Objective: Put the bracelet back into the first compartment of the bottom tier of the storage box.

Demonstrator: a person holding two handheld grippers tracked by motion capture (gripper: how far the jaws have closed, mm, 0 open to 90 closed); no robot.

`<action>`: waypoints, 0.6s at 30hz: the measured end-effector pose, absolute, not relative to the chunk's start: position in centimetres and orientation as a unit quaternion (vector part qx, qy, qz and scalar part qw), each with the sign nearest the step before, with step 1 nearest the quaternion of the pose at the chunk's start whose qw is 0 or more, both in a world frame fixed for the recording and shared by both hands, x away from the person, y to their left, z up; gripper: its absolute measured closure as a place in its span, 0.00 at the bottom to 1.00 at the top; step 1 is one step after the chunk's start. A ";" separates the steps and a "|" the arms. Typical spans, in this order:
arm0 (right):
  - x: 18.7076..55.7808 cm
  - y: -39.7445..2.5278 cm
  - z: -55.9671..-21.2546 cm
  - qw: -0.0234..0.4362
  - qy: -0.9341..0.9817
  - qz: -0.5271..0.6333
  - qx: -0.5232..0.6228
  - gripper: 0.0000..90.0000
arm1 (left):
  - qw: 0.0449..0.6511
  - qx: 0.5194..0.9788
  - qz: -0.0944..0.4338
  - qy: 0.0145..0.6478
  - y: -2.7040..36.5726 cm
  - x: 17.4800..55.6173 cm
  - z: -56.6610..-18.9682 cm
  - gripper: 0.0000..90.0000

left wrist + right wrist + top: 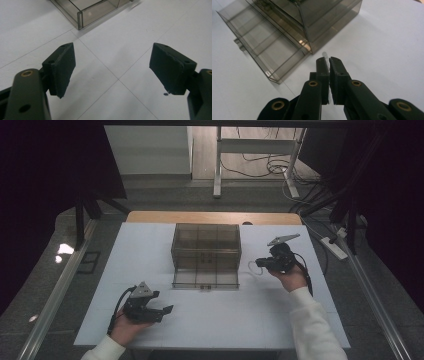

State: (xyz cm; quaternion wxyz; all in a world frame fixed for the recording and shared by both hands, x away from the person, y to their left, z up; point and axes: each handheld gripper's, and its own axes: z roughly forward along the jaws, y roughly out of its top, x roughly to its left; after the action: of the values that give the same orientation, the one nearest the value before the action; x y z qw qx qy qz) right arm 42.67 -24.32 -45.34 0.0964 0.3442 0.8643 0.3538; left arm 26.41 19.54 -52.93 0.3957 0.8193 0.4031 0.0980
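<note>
Left gripper (161, 311), jaws spread and empty, rests at the near table (225, 320) edge. Right gripper (328, 61) pinches a thin white cable (251, 268) just beside the smoky drawer box (206, 251); its lower drawer (265, 50) stands pulled out. Probable next move: lowering the cable into that drawer.

A white counter (150, 245) carried the work. Beyond its far edge stood a metal frame (218, 165), with loose cables (272, 167) on the floor.

The right gripper (329, 60) pinches a thin white cable (325, 54) just beside the smoky drawer box's (332, 22) open drawer (269, 50).
</note>
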 end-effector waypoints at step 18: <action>41.5 -23.1 -43.8 0.095 0.859 0.395 0.312 0.95 | 0.394 0.820 0.098 0.402 19.6 26.5 -53.0 0.24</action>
State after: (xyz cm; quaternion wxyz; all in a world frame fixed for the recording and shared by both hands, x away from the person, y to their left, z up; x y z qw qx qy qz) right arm 41.51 -23.06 -43.77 0.0945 0.3118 0.8592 0.3946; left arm 26.47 19.59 -52.96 0.3944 0.8203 0.4024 0.0983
